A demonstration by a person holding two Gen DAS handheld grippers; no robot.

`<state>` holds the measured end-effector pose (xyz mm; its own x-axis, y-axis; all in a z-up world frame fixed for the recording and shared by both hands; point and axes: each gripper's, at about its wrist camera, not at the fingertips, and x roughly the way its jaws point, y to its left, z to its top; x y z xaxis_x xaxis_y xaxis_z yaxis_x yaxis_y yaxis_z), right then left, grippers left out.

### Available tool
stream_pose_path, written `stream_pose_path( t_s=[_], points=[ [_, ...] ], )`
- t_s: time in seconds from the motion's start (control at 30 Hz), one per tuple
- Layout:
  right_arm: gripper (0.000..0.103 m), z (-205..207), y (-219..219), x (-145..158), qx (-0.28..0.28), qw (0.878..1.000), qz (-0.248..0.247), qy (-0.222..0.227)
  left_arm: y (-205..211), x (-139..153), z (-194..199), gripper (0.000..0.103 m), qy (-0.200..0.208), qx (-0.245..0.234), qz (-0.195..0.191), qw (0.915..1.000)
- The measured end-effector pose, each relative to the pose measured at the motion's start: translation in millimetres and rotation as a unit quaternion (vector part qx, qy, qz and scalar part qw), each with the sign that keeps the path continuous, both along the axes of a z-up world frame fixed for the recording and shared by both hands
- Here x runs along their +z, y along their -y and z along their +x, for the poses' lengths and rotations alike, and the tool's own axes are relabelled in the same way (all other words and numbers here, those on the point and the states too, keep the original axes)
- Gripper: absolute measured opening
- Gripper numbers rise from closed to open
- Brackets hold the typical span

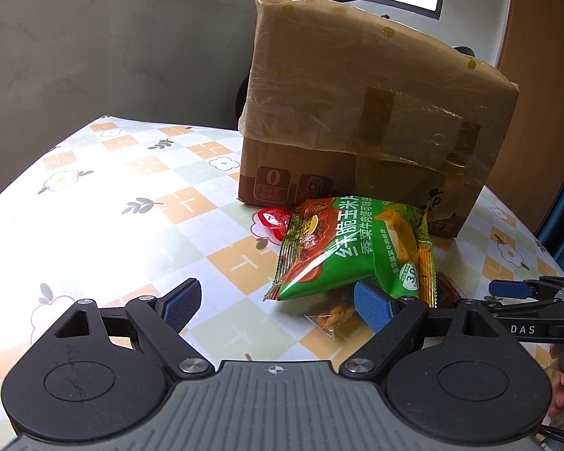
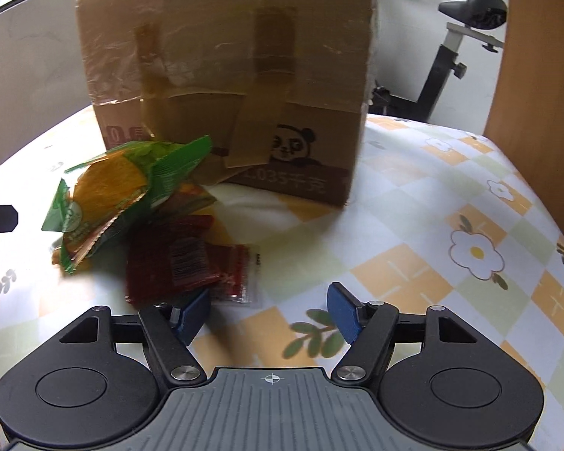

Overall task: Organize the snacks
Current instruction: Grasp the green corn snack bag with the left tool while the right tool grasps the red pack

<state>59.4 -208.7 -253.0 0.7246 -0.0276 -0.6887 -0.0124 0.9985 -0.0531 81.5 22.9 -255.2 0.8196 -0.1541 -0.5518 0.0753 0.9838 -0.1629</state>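
1. The step in hand looks like the first pick: both claws hover over the bench (image 2: 451, 195), the left claw (image 1: 276, 302) spread wide and empty, the right claw (image 2: 269, 310) likewise; nothing is gripped.
2. The snacks lie heaped just near the cardboard box (image 1: 357, 112); the next move calls for closing on one packet, likely the green chip bag (image 1: 351, 248).
3. Counted: one box; one green bag; one red packet (image 2: 176, 263); one small clear sachet (image 1: 332, 319); one red wrapper (image 1: 269, 221) at the far left; others may hide beneath.

Snack packets (image 1: 351, 248) heaped beside box (image 1: 372, 112)
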Motion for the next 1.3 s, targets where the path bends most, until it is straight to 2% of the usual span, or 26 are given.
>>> stream_pose_path(
  t_s=[0.1, 0.3, 0.47, 0.57, 0.77, 0.8, 0.83, 0.93, 1.03, 1.17, 1.3],
  points=[
    [0.064, -1.2, 2.9, 3.2, -0.001, 1.0, 0.004, 0.006, 0.2, -1.5, 0.3, 0.09, -0.002, 0.005, -0.004, 1.0],
    [0.065, -5.0, -15.1, 12.8, 0.055, 0.998, -0.007, 0.026, -2.0, -3.4, -2.9, 0.09, -0.004, 0.013, -0.018, 0.9997],
    [0.065, 10.9, -39.8, 11.2, 0.104, 0.994, -0.002, 0.017, -3.9, -1.9, -4.7, 0.09, -0.002, 0.017, -0.02, 0.9996],
    [0.067, 22.4, -57.6, 7.4, 0.134, 0.991, -0.025, 0.013, -5.7, -1.0, -4.1, 0.09, -0.003, 0.021, -0.022, 0.9995],
    [0.069, 47.0, -70.0, -1.3, 0.16, 0.987, -0.028, -0.008, -4.7, 2.6, -3.0, 0.09, -0.001, 0.026, -0.018, 0.9995],
    [0.067, 48.1, -69.1, -2.3, 0.166, 0.986, -0.02, -0.011, -4.6, 2.7, -2.5, 0.09, -0.001, 0.026, -0.017, 0.9995],
    [0.058, 47.7, -67.6, -2.2, 0.17, 0.985, -0.013, -0.01, -4.6, 2.7, -2.2, 0.09, -0.001, 0.027, -0.016, 0.9995],
    [0.049, 39.8, -61.9, -1.2, 0.172, 0.985, -0.008, -0.001, -5.0, 1.9, -0.8, 0.09, -0.002, 0.027, -0.017, 0.9995],
    [0.046, 23.9, -56.2, 1.9, 0.175, 0.984, -0.025, 0.024, -4.9, 2.0, 2.5, 0.09, -0.002, 0.023, -0.015, 0.9996],
    [0.046, 9.5, -42.8, 8.2, 0.158, 0.986, -0.017, 0.047, -1.4, 9.2, 10.9, 0.09, 0.007, 0.012, -0.009, 0.9999],
    [0.046, 6.6, -28.5, 8.1, 0.118, 0.991, -0.001, 0.06, 6.2, 16.2, 28.9, 0.09, 0.003, -0.021, -0.018, 0.9996]
  ],
)
